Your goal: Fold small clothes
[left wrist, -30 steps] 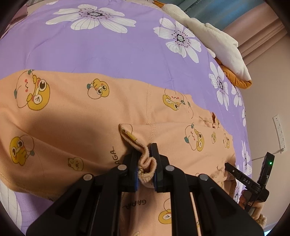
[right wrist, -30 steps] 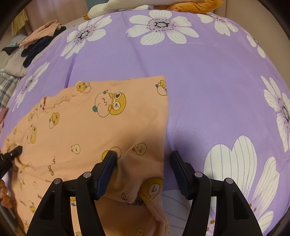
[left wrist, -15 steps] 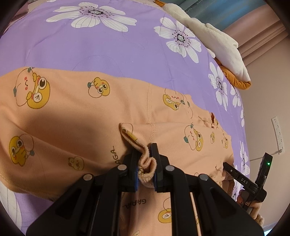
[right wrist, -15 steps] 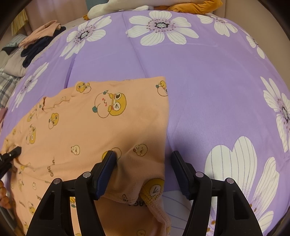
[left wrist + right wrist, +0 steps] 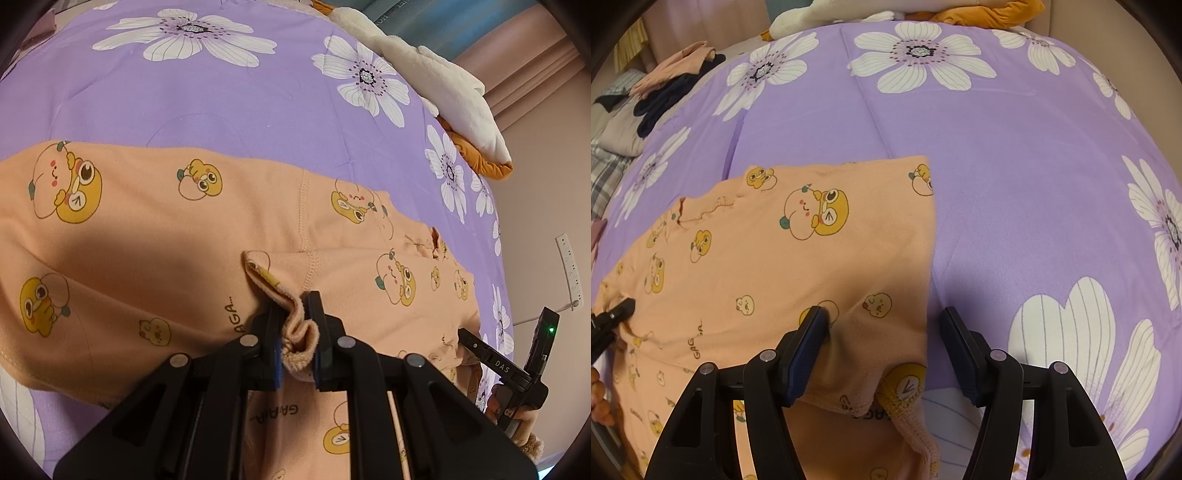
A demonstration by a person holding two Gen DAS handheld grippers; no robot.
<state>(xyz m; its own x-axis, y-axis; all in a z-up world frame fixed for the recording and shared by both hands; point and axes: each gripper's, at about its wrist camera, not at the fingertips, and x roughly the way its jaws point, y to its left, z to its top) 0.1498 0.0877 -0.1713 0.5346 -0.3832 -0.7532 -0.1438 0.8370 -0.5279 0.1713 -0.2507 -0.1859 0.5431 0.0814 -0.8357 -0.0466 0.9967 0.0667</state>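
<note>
An orange child's garment [image 5: 177,254] printed with yellow cartoon ducks lies spread on the purple flowered bed cover [image 5: 221,103]. My left gripper [image 5: 295,310] is shut on a bunched fold of the garment's ribbed edge, which stands up between the pads. In the right wrist view the same garment [image 5: 775,266] fills the lower left. My right gripper [image 5: 883,314] is open, low over the garment's right edge. The cloth's corner lies between its fingers and neither pad clamps it. The other gripper's tip [image 5: 613,321] shows at the far left.
A white and orange plush toy [image 5: 443,81] lies at the bed's far edge. A pile of other clothes [image 5: 665,85] sits at the back left in the right wrist view. Bare purple cover [image 5: 1015,184] stretches to the right of the garment. A wall [image 5: 546,206] with a power strip stands close by.
</note>
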